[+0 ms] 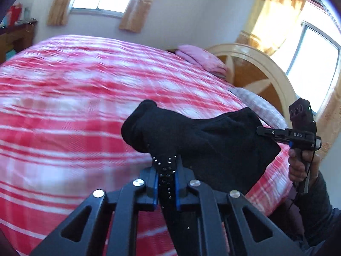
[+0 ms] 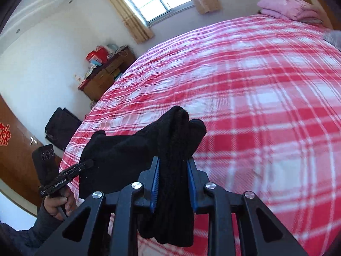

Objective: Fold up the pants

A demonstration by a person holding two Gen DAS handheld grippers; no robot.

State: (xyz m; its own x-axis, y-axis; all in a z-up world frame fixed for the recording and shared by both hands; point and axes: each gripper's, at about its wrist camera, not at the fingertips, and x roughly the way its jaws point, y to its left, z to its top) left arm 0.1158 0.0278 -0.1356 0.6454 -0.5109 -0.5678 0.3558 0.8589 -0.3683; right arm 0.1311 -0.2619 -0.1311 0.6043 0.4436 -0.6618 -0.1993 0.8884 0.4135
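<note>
Both my grippers are clamped on the black knit pants [image 1: 204,140]: left gripper [image 1: 167,183] pinching a studded edge, right gripper [image 2: 173,183] bunched thick. The cloth spans between them above the red-and-white plaid bedspread [image 2: 266,98], which lies ahead and below.

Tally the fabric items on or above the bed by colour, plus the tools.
Black pants: 1, clamped in both tools
Pink folded blanket: 1
Grey cloth: 1
Red plaid bedcover: 1
Tools: 2, left tool, right tool
Total: 6
</note>
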